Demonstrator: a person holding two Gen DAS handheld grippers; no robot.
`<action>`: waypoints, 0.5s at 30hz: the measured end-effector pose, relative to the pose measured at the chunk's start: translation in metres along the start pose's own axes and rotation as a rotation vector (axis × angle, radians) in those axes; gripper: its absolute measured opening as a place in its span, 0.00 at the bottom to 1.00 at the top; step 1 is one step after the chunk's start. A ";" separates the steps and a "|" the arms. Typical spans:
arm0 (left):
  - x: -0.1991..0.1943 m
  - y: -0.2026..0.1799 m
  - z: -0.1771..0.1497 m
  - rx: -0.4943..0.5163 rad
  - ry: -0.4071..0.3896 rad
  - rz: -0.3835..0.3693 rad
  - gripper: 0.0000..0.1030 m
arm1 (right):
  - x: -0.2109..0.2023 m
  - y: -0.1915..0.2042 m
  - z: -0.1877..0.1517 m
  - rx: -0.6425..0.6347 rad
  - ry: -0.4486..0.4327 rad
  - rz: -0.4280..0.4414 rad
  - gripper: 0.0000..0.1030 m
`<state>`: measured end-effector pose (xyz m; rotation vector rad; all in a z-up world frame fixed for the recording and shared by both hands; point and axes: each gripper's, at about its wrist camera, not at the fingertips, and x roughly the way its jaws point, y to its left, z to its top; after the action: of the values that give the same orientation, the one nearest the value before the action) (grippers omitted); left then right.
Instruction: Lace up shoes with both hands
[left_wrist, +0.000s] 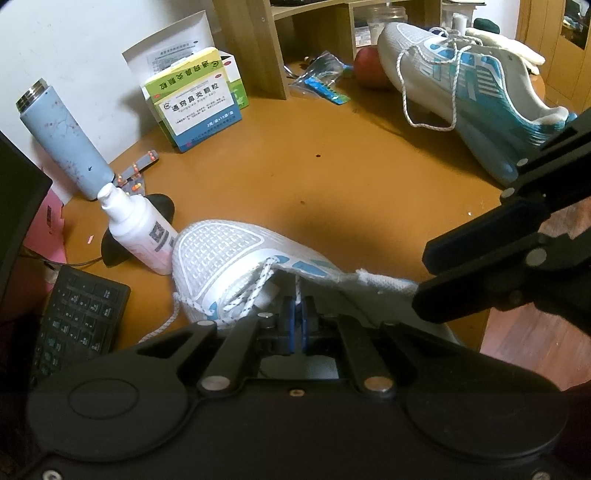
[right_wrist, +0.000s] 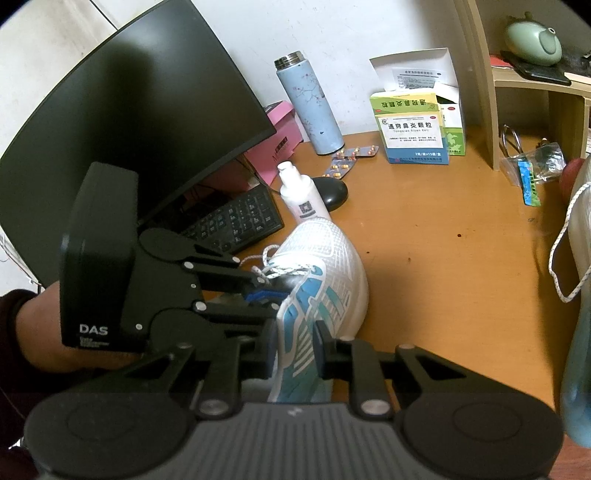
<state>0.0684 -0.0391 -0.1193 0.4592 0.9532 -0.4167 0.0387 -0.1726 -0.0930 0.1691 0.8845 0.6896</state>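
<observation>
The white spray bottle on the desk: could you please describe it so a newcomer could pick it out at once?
Start at the large dark curved monitor and drop to the orange-brown wooden desk before it. There, between the black keyboard and the black computer mouse, stands the white plastic spray bottle; unlike the taller pale-blue flask, it carries a square printed code.

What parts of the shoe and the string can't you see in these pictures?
- Left wrist view: the near shoe's heel is hidden behind the left gripper.
- Right wrist view: what those shut tips pinch is too small to tell.
- Right wrist view: the second shoe is cut off by the right edge.
</observation>
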 end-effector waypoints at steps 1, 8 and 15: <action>0.001 -0.001 0.000 0.006 0.010 0.000 0.01 | 0.000 0.001 0.000 0.002 -0.002 -0.003 0.20; 0.004 -0.003 -0.001 0.002 0.013 0.005 0.01 | 0.000 0.000 0.000 0.000 0.000 -0.002 0.20; 0.002 -0.002 0.000 -0.010 -0.003 0.006 0.01 | 0.000 0.000 0.000 -0.002 0.002 -0.003 0.20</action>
<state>0.0684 -0.0410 -0.1210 0.4527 0.9506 -0.4066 0.0381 -0.1724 -0.0929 0.1659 0.8859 0.6881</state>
